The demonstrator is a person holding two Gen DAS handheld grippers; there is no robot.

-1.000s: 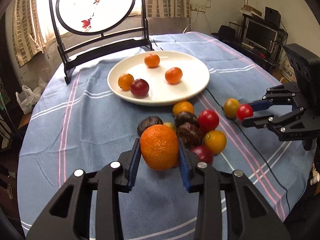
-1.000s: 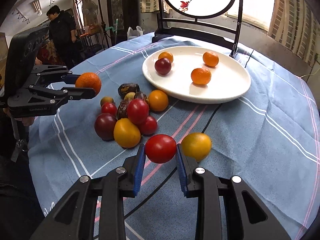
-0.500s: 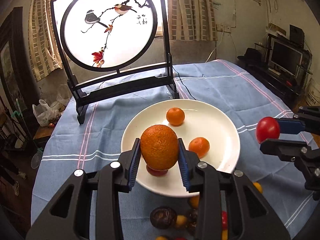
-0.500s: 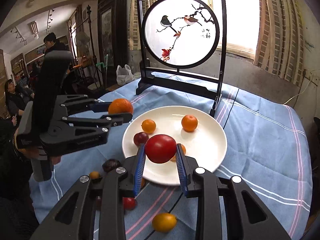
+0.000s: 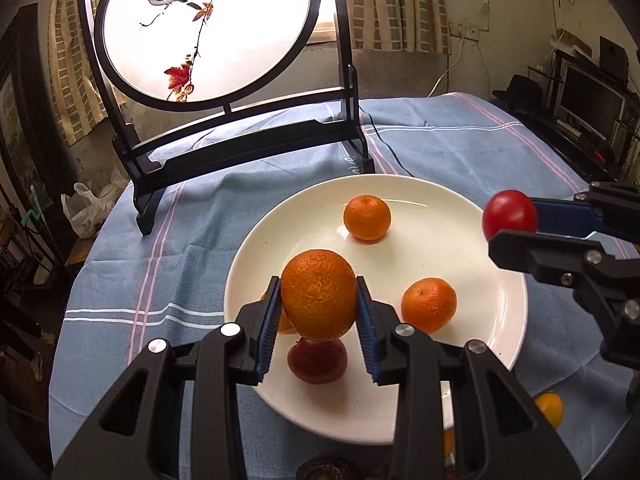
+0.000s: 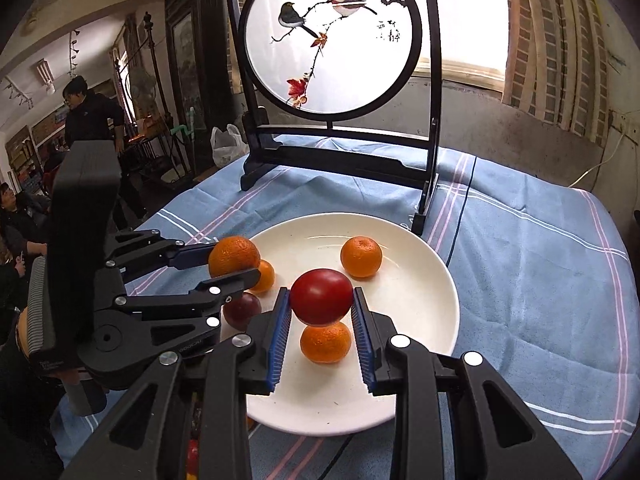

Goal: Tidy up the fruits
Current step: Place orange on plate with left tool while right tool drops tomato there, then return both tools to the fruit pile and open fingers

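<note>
My left gripper is shut on a big orange and holds it above the near left part of the white plate. My right gripper is shut on a red tomato over the same plate; from the left wrist view the tomato hangs over the plate's right rim. On the plate lie two small oranges, a dark red fruit and another orange half hidden behind my left fingers.
A black stand with a round bird painting stands at the table's far side, a black cable running past it. Loose fruits, one yellow, lie on the blue cloth near the plate. People are at the left.
Both grippers carried their fruits forward from the loose pile to above the plate. The pile has dropped to the bottom edge of both views.
</note>
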